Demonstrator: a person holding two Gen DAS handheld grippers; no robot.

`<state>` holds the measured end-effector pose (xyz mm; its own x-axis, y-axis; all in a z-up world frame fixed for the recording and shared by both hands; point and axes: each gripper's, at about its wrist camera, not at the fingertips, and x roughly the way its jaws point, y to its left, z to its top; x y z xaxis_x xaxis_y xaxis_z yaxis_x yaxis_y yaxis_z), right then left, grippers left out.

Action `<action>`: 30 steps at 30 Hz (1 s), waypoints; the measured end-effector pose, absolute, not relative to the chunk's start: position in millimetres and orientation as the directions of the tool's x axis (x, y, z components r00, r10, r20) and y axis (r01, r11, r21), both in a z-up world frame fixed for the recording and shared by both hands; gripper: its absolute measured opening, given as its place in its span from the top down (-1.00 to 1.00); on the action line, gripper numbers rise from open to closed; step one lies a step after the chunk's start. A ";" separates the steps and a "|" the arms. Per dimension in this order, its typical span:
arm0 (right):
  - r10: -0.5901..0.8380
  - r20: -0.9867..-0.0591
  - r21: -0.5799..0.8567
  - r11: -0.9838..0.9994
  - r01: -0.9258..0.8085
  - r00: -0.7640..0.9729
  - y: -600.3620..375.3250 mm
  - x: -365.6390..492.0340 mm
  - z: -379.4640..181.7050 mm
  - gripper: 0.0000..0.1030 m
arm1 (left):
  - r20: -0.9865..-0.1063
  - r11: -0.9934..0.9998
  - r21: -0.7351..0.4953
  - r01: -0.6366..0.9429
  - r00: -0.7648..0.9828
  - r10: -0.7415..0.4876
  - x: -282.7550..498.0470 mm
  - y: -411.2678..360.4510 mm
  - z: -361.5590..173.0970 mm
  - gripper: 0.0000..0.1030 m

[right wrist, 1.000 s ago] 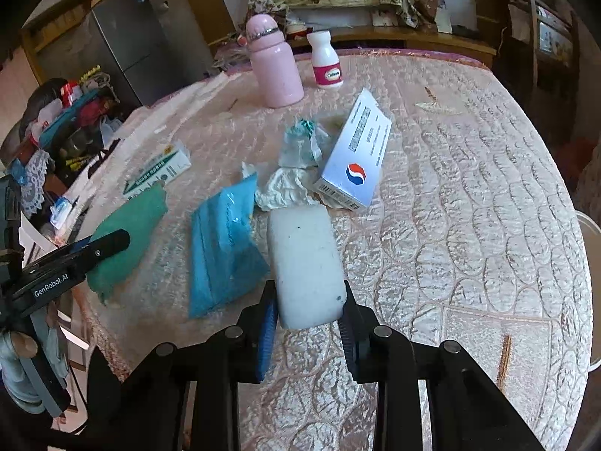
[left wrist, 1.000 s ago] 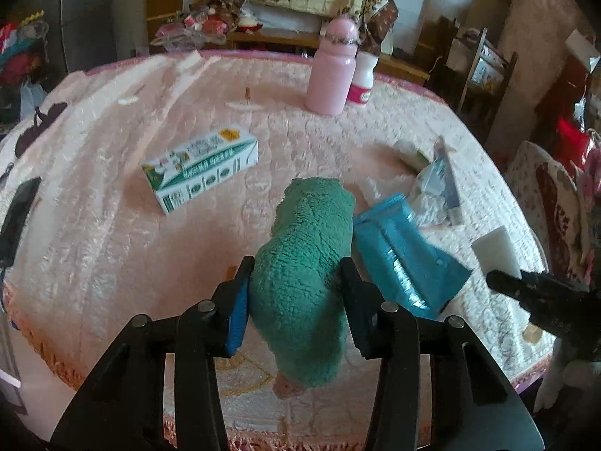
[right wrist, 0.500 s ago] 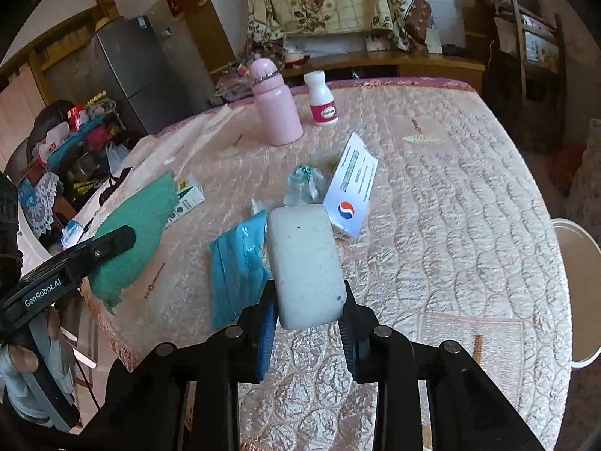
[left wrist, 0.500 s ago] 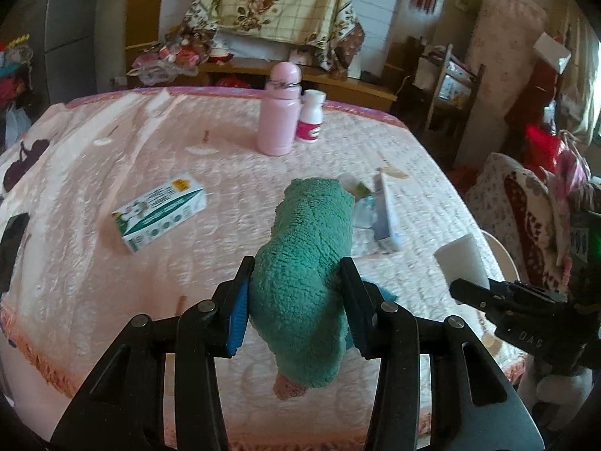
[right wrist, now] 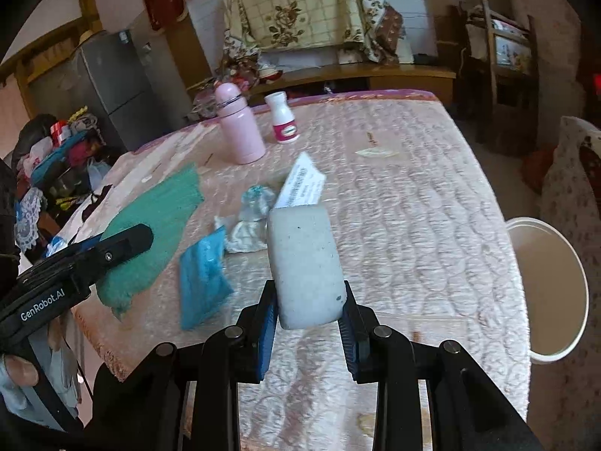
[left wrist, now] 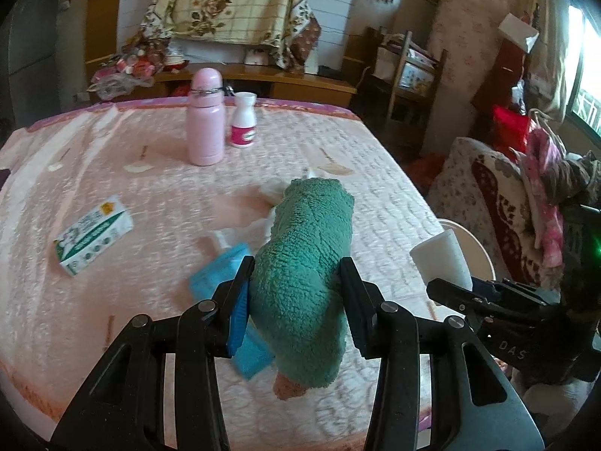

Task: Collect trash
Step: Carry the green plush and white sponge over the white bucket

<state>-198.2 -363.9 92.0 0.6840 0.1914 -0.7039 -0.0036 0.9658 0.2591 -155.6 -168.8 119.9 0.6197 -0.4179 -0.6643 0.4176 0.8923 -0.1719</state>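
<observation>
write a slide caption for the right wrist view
Right gripper clamps a white sponge above the quilted table, white bucket waiting alongside.

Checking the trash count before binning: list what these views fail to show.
- Bin: right view shows only the rim and inner wall; the table edge hides its base. In the left view the sponge covers most of it.
- White box: sponge hides its near end; print too small to read.
- Crumpled wrappers: blurred, count unclear.
- Blue packet: left view, mostly behind the cloth and left claw.
</observation>
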 end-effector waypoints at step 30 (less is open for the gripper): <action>-0.077 -0.717 0.202 0.928 0.313 0.693 -539.8 -242.4 89.8 0.43 | -0.705 0.807 -0.098 0.583 0.532 -0.469 -151.6 -342.9 96.5 0.19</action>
